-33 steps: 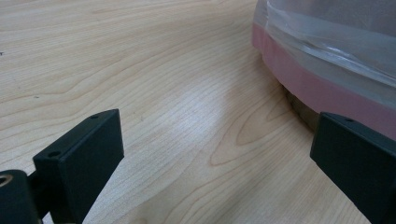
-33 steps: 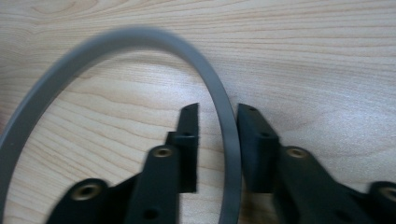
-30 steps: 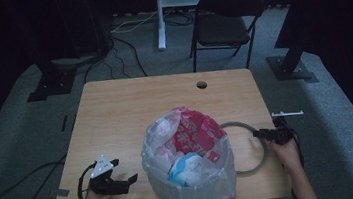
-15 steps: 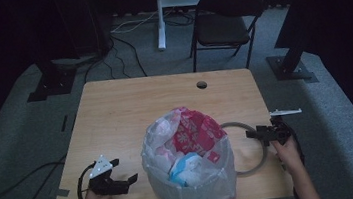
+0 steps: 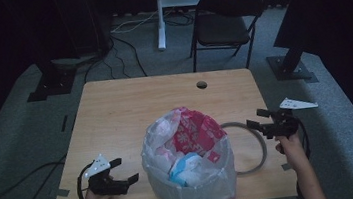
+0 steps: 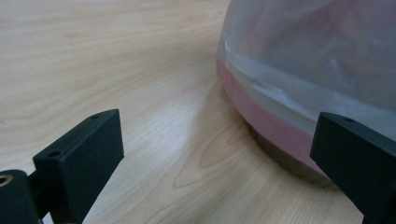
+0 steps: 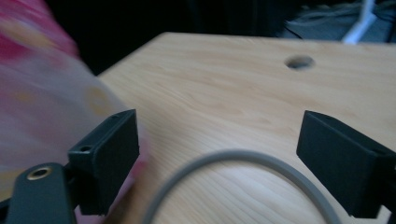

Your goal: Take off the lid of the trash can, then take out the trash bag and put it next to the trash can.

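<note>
Release seemed to be the change that mattered: the right hand-held gripper [image 5: 265, 121] had just been opening its jaws, and compared with the earlier high views, where it sat low against the grey ring [image 5: 259, 146], it now stood higher and clear of it. In the right gripper view the two black jaws were spread wide with nothing pinched between them; the ring [image 7: 243, 161] lay flat on the desk [image 5: 130, 110] below and between them, untouched. That suggested the ring had been let go and left beside the bin [image 5: 193, 178], so the step of parting ring from bin looked finished, and the bag would likely be handled next.

The left hand-held gripper [image 5: 122, 172] hovered low over the desk just left of the bin, much where it had been a second before. Its jaws were wide apart and empty, pointed at the bin's lower wall [image 6: 289, 154] without touching it.

The bin stood at the near edge of the desk, lined with a translucent plastic bag [image 5: 155, 147] whose rim spilled loosely over the top. Inside sat crumpled waste: a red-and-white patterned wrapper [image 5: 196, 132] at the top and a pale blue and white piece [image 5: 184, 166] lower down, filling it nearly to the brim. The ring lay just right of the bin, partly tucked behind it.
</note>
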`<state>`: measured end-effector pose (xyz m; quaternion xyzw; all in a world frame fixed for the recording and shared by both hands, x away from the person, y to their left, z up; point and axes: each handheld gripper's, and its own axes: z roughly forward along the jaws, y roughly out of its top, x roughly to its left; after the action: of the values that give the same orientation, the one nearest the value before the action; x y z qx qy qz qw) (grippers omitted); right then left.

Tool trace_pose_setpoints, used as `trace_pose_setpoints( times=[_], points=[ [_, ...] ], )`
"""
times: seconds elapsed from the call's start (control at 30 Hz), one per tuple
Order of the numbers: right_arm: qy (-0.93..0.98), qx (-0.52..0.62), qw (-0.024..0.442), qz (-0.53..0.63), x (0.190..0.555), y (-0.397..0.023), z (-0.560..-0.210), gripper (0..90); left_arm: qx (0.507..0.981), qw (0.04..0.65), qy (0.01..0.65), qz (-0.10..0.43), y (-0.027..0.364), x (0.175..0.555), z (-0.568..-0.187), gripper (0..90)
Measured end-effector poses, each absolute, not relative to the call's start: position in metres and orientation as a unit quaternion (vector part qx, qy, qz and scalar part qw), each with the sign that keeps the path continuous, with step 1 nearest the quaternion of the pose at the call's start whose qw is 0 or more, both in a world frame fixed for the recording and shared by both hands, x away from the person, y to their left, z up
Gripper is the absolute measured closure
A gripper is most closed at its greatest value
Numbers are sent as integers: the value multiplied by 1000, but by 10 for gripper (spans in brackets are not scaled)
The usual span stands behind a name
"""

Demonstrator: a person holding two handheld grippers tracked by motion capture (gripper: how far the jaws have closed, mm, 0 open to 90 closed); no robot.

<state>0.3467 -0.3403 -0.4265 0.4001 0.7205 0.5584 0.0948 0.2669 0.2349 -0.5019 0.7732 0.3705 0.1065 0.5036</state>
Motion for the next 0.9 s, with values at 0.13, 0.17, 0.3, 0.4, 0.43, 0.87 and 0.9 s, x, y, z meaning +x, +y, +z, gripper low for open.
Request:
trace_pose_setpoints(
  times=[0.13, 0.17, 0.3, 0.4, 0.43, 0.87, 0.9],
  points=[
    [735, 345, 85, 577, 335, -328, -398, 110, 772, 513, 360, 102, 229, 259, -485, 10],
    [738, 334, 91, 580, 332, -324, -391, 110, 771, 520, 354, 101, 227, 257, -480, 4],
    [743, 300, 84, 592, 325, -308, -363, 110, 763, 538, 342, 103, 215, 246, -462, 0],
    [754, 274, 79, 592, 323, -293, -343, 111, 760, 546, 341, 95, 206, 241, -455, 0],
    [759, 264, 77, 591, 323, -287, -338, 110, 760, 547, 338, 96, 203, 240, -453, 0],
    [814, 217, 37, 537, 343, -217, -330, 111, 773, 533, 330, 97, 189, 241, -445, 0],
    [818, 218, 32, 531, 345, -214, -332, 111, 774, 533, 329, 94, 189, 241, -444, 0]
  ],
)
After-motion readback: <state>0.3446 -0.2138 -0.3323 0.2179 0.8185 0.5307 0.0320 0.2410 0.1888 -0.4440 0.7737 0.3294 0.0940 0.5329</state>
